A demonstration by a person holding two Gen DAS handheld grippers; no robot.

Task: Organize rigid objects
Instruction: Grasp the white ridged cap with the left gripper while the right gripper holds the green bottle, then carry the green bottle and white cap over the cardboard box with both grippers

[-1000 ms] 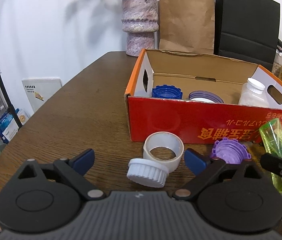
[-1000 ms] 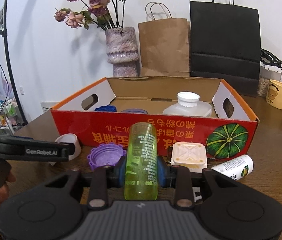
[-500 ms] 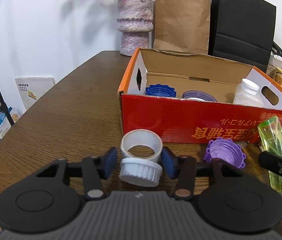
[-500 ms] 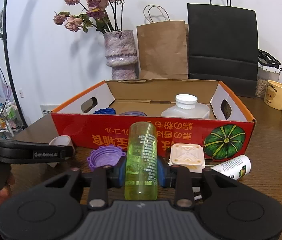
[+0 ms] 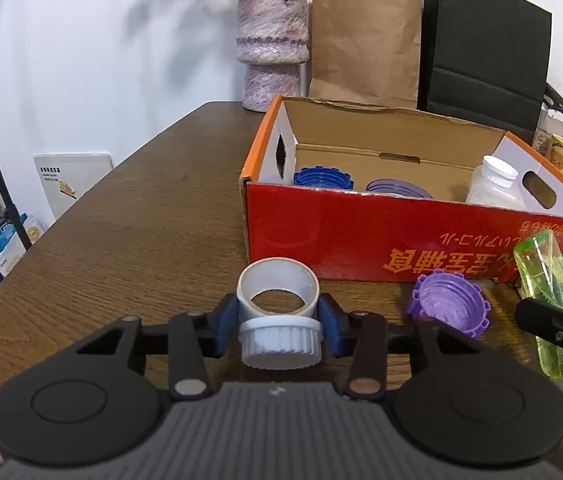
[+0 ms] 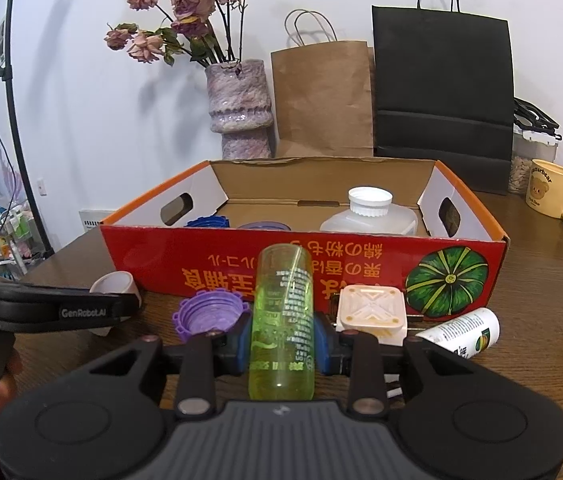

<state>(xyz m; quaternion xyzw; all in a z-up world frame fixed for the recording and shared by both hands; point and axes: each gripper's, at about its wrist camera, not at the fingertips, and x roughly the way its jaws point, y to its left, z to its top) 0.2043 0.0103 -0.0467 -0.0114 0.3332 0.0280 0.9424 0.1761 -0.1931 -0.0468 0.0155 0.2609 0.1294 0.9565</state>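
My left gripper [image 5: 278, 324] is shut on a white ribbed cap [image 5: 280, 341] low over the table, with a white tape roll [image 5: 277, 291] just beyond it. My right gripper [image 6: 282, 340] is shut on a clear green bottle [image 6: 283, 316] and holds it in front of the red cardboard box [image 6: 321, 272]; the bottle also shows in the left wrist view [image 5: 545, 300]. The box [image 5: 361, 248] holds a blue lid [image 5: 322, 178], a purple lid [image 5: 397, 190] and a white jar [image 5: 495, 188]. A purple cap [image 5: 447, 304] lies on the table between the grippers.
A cream square lid [image 6: 371, 312] and a small white bottle [image 6: 461, 332] lie before the box on the right. A vase [image 6: 239, 108], a brown bag [image 6: 323, 96] and a black bag [image 6: 443, 96] stand behind. A yellow mug [image 6: 551, 194] is at the far right.
My left gripper has closed from wide open onto the white ribbed cap and shifted a little. My right gripper still holds the green bottle and has risen slightly.
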